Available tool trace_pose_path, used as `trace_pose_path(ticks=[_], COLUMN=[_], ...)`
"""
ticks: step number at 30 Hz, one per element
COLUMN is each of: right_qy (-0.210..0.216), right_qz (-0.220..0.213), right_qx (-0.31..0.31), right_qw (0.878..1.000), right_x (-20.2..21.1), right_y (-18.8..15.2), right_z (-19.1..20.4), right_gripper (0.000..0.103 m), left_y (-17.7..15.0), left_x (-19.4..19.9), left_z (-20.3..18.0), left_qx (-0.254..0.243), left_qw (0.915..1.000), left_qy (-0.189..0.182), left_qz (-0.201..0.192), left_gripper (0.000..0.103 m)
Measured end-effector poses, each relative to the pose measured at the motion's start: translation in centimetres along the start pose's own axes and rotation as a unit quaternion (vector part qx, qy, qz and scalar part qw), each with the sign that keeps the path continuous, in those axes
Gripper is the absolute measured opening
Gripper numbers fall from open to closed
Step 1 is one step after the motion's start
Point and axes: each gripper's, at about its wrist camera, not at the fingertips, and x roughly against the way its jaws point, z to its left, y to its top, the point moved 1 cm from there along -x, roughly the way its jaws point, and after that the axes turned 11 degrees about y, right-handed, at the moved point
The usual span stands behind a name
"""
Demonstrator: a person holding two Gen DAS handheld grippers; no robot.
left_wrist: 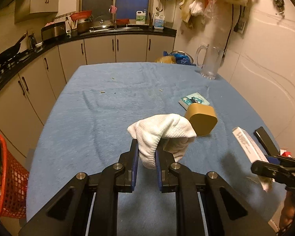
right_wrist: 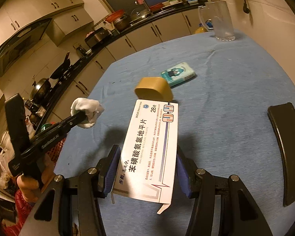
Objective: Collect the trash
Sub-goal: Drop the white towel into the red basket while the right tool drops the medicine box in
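Left wrist: crumpled white paper towel (left_wrist: 163, 135), jaws pinching.

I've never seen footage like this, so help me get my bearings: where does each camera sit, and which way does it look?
Left wrist: sits on the left tool, looking along its fingers over the blue table toward the counter; it grips a white tissue, with the right tool at the edge.
Right wrist: sits on the right tool, looking across the table; it holds a medicine box; a hand shows.
Shared: tan box, glass pitcher.
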Motion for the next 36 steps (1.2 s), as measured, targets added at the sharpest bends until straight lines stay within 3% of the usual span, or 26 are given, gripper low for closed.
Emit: trace_pose_path(ticks=[11,20,28,36], right_qy=[0.015,0.035,0.095,0.157], right_qz=[0.021,0.048,0.079,0.12], right_qx=[0.035,0.081,0.143,0.199], right_qw=[0.999,0.995,0.982,0.96], right_x=[-2.4,-5.0,-7.8,-12.9], right_y=[0.6,0.6,1.5,1.4], right_z=[3.9,9.2,17.2,26.0], right_gripper=[0.058,0.058,0.058,0.058], left_y=[-0.7,-1.7,-3.5,-7.5], left_x=[5.1,10.3,16.4,16.8], left_z=[6.3,13.8,22.9,31.0], left_qx=[0.049,0.089,0.138,0.189], left_qw=[0.9981,0.9924,0.978,0.9635], left_qy=[0.019,0.051,0.117,0.177], left_qz=[-0.031,-0.067,-0.104,-0.069], left_gripper=[0.015,0.015,0.015,0.015])
